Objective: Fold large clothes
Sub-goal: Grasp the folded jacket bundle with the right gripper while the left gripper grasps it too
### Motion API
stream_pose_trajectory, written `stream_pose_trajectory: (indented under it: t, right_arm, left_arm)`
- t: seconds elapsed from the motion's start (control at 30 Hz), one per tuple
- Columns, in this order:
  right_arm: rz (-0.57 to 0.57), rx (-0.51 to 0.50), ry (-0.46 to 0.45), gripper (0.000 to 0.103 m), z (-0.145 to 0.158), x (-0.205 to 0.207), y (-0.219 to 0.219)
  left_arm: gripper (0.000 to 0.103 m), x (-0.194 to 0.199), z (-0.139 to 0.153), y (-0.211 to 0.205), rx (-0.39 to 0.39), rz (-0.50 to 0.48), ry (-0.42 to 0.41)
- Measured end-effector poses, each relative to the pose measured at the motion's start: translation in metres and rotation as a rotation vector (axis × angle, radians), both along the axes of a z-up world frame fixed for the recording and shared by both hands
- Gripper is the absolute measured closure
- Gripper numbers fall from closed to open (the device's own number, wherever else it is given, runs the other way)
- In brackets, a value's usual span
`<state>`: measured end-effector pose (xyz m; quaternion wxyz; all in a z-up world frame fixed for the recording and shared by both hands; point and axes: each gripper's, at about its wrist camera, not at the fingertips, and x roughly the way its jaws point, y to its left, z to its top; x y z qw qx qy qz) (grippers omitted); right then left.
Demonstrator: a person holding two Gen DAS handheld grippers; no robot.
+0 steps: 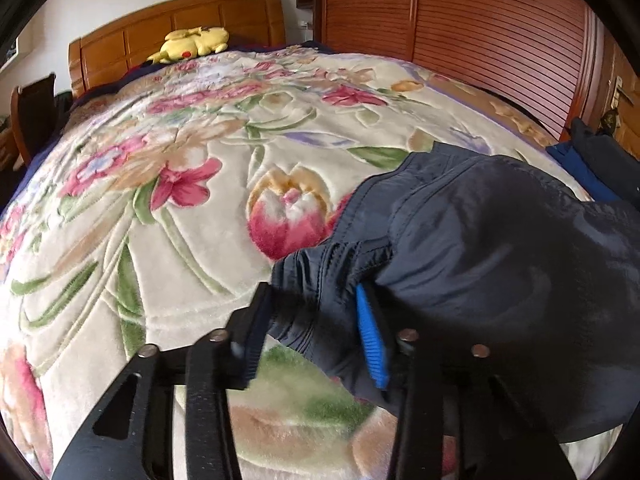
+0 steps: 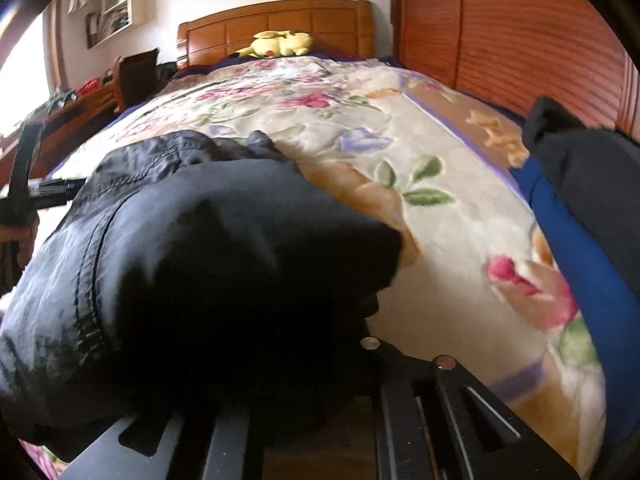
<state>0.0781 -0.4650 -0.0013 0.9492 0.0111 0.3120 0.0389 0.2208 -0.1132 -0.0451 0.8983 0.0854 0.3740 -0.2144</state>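
A dark navy garment (image 1: 500, 248) lies bunched on the floral blanket (image 1: 180, 240) at the near right of the bed. My left gripper (image 1: 314, 316) is low in the left wrist view. Its black pad and blue pad (image 1: 370, 340) press a gathered, ribbed edge of the garment from both sides. In the right wrist view the same garment (image 2: 200, 260) is heaped over my right gripper (image 2: 304, 360) and hides the fingertips. Only the right finger's frame (image 2: 424, 392) shows. The cloth rises toward that gripper as if pinched there. At the far left of that view is the left gripper (image 2: 28, 168).
A yellow plush toy (image 1: 192, 42) rests against the wooden headboard (image 1: 180, 20). Slatted wooden wardrobe doors (image 1: 480, 40) run along the bed's right side. Blue and dark clothes (image 2: 580, 240) are piled at the bed's right edge. A chair (image 2: 136, 72) and desk stand left.
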Motion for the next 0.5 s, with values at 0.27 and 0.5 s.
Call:
stream_pose_trajectory:
  t: [0.27,0.5]
  right_arm:
    - [0.005,0.013,-0.045,0.098,0.004,-0.006,-0.003]
    - [-0.011,0.009,-0.123,0.099,0.016,-0.018,-0.007]
  left_arm:
    - [0.101,-0.023,0.018,-0.015,0.056,-0.033,-0.101]
    - [0.101,-0.032,0.039,-0.013,0.058,-0.026,-0.150]
